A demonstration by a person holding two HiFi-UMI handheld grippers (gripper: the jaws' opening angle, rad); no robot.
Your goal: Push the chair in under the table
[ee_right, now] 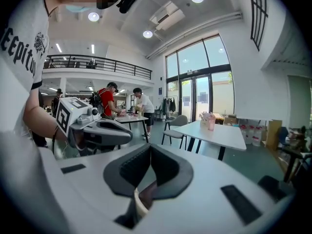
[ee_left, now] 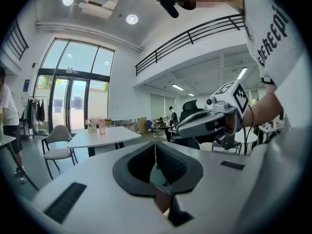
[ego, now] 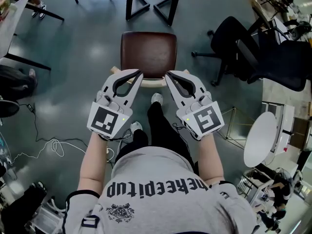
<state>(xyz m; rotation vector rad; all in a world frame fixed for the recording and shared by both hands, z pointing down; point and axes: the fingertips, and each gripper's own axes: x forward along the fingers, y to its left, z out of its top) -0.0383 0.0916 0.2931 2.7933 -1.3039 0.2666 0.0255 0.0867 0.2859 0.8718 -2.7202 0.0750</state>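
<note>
My left gripper [ego: 139, 73] and right gripper [ego: 167, 75] are pale grey with black-and-white square markers [ego: 107, 119]; the chair [ego: 148, 52] seat is dark brown.

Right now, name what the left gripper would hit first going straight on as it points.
Most likely the chair, at its pale back rail, just beyond the left gripper; its height against the rail is unclear from above.

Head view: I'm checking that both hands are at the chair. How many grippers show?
2. The left gripper points at the left part of the brown chair backrest, the right gripper at its right part, both with jaws shut. None looks hidden.
</note>
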